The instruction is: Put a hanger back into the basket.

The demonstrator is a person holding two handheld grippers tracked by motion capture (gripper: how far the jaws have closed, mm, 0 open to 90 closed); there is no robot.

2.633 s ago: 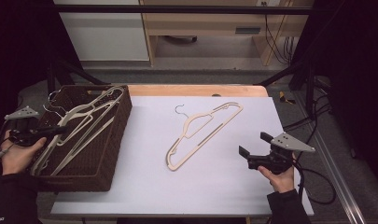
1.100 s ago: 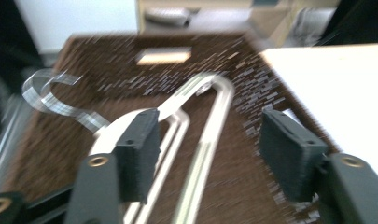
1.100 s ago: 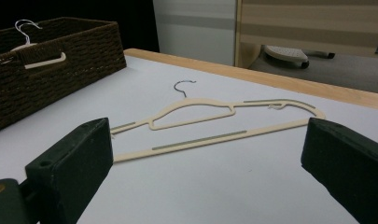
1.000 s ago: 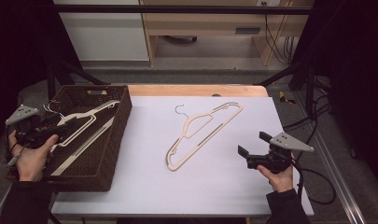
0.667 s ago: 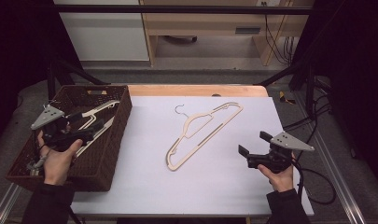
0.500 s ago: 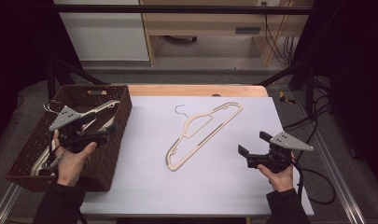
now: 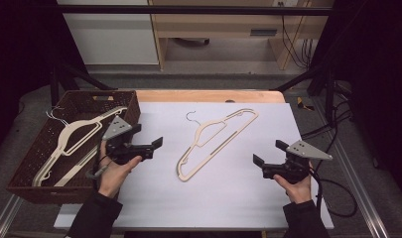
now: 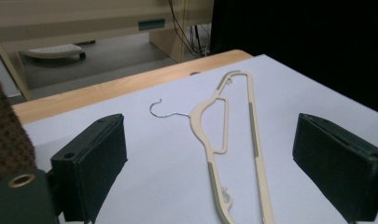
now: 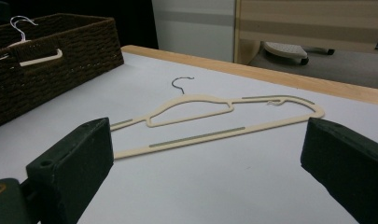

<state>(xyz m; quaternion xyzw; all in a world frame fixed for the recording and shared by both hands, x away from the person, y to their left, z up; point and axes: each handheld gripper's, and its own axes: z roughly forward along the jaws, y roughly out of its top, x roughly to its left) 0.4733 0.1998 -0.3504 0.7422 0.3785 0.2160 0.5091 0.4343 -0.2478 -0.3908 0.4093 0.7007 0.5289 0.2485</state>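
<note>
A cream hanger [image 7: 219, 147] with a wire hook lies flat on the white table top [image 7: 238, 198], at its middle. My left gripper [image 7: 148, 138] hovers just right of the brown wicker basket [image 7: 133, 106] and points toward that hanger [image 8: 255, 140]. Its jaws have just been opening and now stand wide, with nothing between them [image 8: 210, 154]. My right gripper [image 7: 269, 152] rests low at the table's right, open and empty, aimed at the same hanger [image 9: 196, 137] from the other side. Two or more cream hangers [image 7: 74, 131] lie inside the basket [image 9: 60, 65].
The basket takes up the table's left end. A wooden strip [image 7: 208, 95] runs along the far edge. Black cables [image 7: 332, 193] trail off the right side. Pale cabinets [image 7: 109, 34] stand on the floor beyond the table.
My left hand has come out of the basket, leaving the hangers in it, and travelled right over the table toward the lying hanger. The right gripper has kept still.
</note>
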